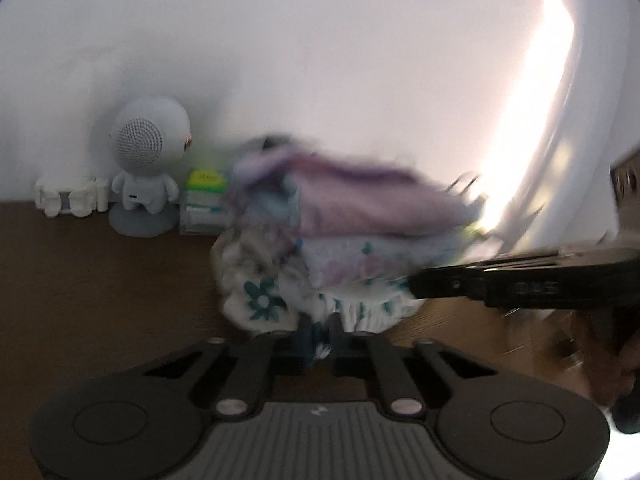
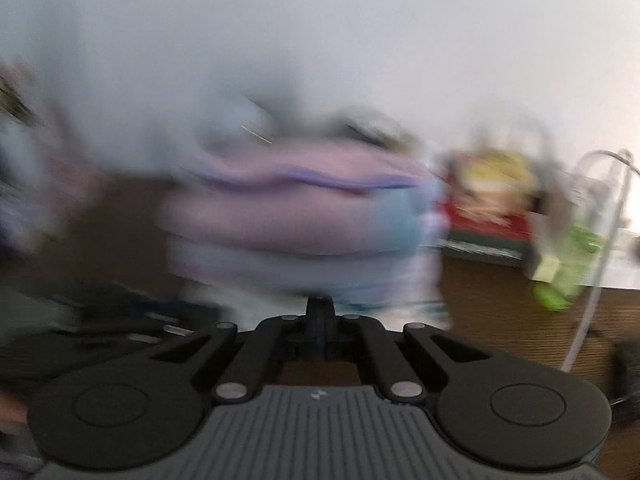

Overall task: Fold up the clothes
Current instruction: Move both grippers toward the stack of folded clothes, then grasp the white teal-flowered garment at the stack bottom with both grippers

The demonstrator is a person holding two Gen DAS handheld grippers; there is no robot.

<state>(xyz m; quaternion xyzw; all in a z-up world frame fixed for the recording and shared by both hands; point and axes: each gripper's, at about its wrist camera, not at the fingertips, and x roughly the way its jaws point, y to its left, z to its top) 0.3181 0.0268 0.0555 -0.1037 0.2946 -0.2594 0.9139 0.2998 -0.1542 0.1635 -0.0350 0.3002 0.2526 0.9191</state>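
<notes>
Speaker (image 1: pixel 149 168) shaped like a little grey figure stands at the left against the white wall (image 1: pixel 320 60), and to its right a stack of folded clothes (image 1: pixel 340 232) sits on the brown table (image 1: pixel 100 280). The left gripper (image 1: pixel 320 340) is clamped on the floral garment (image 1: pixel 260 300) at the stack's base. The right gripper (image 2: pixel 319 320), fingers together, meets the stack's blurred bottom edge; whether it pinches cloth is unclear.
</notes>
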